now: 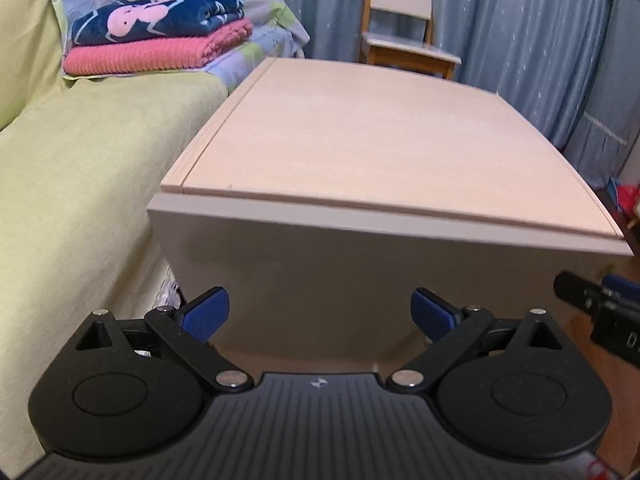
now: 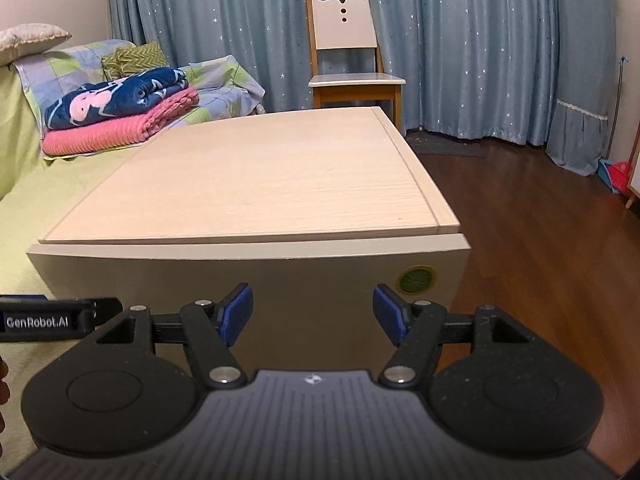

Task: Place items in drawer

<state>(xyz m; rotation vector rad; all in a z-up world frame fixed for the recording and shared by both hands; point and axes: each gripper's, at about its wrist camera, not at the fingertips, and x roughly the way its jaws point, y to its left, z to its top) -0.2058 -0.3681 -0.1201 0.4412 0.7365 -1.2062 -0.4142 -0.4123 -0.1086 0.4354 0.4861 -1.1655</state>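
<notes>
both grippers empty, blue fingers spread wide: left gripper (image 1: 320, 312), right gripper (image 2: 313, 314). each faces the beige front of a closed wooden drawer cabinet (image 2: 256, 176) at twelve o'clock. folded blankets (image 2: 116, 114) on the bed at ten o'clock.

A low cabinet (image 1: 360, 152) with a pale wood-grain top is shown beside a bed. The cream front panel (image 2: 256, 280), seen just below the top, is shut flush; whether it is the drawer front cannot be told. A round green sticker (image 2: 416, 279) is borne near the panel's right upper corner. On the bed, a navy patterned blanket (image 2: 116, 98) is stacked, folded, on a pink knit blanket (image 2: 120, 130).
</notes>
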